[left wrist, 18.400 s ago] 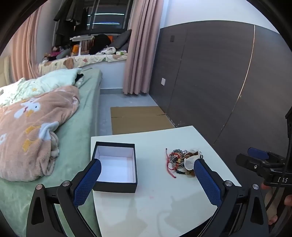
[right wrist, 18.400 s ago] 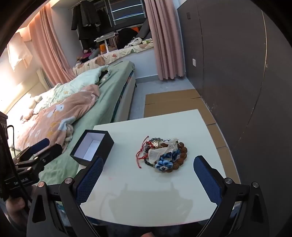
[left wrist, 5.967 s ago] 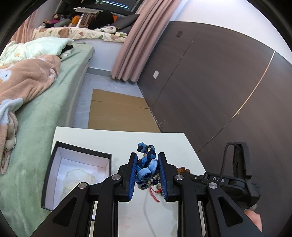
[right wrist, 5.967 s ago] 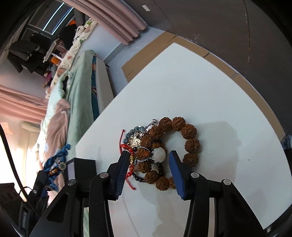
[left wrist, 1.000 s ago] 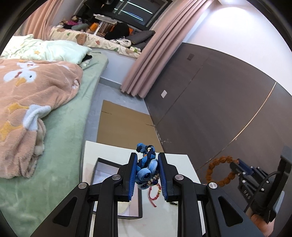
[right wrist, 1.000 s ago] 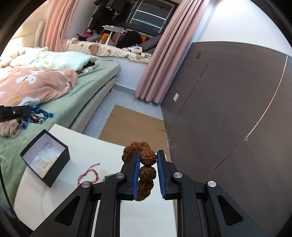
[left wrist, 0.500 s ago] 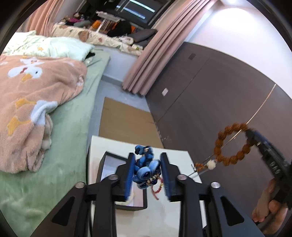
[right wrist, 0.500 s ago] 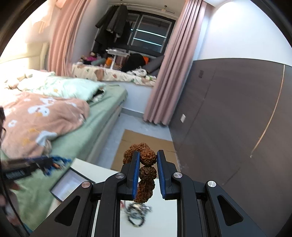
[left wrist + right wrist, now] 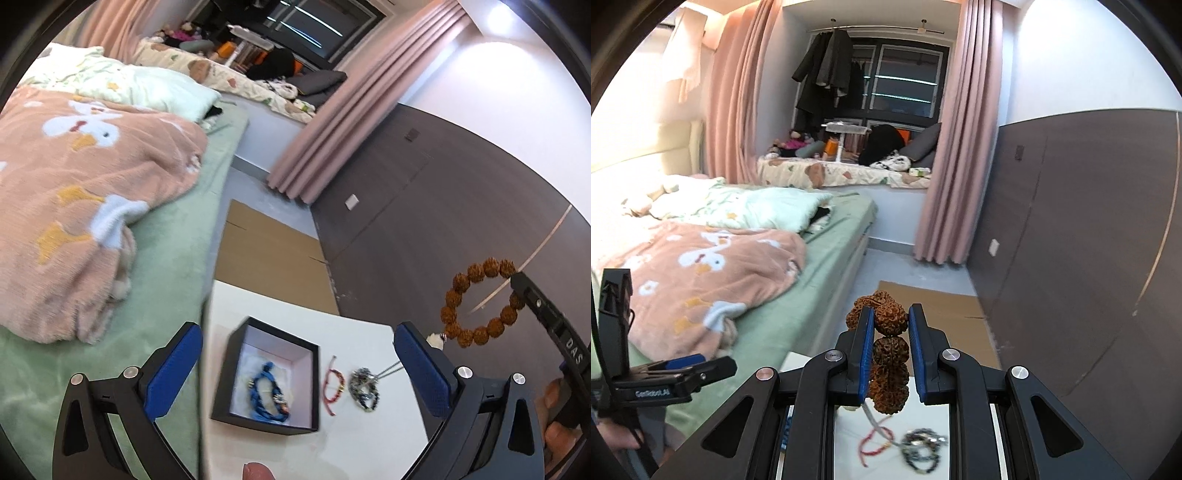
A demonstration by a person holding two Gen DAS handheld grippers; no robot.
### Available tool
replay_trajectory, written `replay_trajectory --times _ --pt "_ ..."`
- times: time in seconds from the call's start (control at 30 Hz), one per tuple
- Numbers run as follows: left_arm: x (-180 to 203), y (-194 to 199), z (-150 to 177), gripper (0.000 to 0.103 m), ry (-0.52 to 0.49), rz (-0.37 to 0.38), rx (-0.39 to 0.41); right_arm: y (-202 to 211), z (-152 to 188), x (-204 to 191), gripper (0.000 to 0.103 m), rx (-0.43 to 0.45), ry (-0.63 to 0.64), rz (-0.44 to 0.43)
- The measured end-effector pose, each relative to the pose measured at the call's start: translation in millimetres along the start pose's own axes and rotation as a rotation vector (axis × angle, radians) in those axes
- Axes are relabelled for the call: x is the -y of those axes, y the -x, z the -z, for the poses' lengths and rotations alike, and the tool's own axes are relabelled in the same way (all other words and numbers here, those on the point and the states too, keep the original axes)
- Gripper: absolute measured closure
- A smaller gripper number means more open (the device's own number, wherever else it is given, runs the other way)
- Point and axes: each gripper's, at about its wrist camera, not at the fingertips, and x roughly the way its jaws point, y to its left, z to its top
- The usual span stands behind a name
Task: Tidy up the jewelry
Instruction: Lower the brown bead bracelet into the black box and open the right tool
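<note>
Right gripper [image 9: 891, 325], clamped on the bead bracelet [image 9: 889, 354], should lower it squarely into the box [image 9: 236, 373] before releasing, as the left gripper [image 9: 297, 369] hangs open above.

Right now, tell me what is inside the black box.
The box holds a blue bracelet lying on a pale lining. Earlier frames aside, blur hides whether anything lies beneath it. The near wall covers the front strip of the floor.

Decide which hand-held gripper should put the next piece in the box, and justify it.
Right. The right hand-held gripper already clamps the brown bead bracelet, raised above the table. The left hand-held gripper is open over the black box, holding nothing.
</note>
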Motion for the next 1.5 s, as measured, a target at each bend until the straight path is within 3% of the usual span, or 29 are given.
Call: replay_trajectory --times 0.23,0.33,0.43,0.5,0.57,0.8,1.1,1.5 --pt "-26.6 12.7 -7.5 0.000 0.063 -0.059 0.064 -48.9 25.0 -10.6 0.083 -0.091 -0.085 -0.183" --pt "-34.0 15.6 -10.9 0.000 0.091 -0.069 0.090 -69.2 34.4 -17.8 0.083 -0.152 -0.137 -0.319" --pt "-39.1 14.8 -14.6 0.000 0.109 -0.076 0.099 -85.9 43.5 -26.3 0.073 -0.222 -0.145 -0.375" --pt "-39.8 13.2 -14.5 0.000 0.110 -0.079 0.095 -88.3 48.8 -25.0 0.045 -0.231 -0.147 -0.367" --pt "-38.1 11.5 -13.8 0.000 0.100 -0.082 0.089 -84.5 51.0 -14.3 0.035 -0.209 -0.179 -0.356" --pt "-17.9 2.2 -6.6 0.000 0.055 -0.052 0.058 -78.5 61.1 37.6 0.032 -0.246 -0.318 -0.320" --pt "37.0 -21.9 13.2 0.000 -0.066 -0.026 0.012 -75.7 105.3 105.4 0.032 -0.332 -0.522 -0.204" --pt "82.4 -67.5 44.8 0.004 -0.213 0.003 -0.081 -95.1 159.4 141.4 0.033 -0.452 -0.651 -0.164"
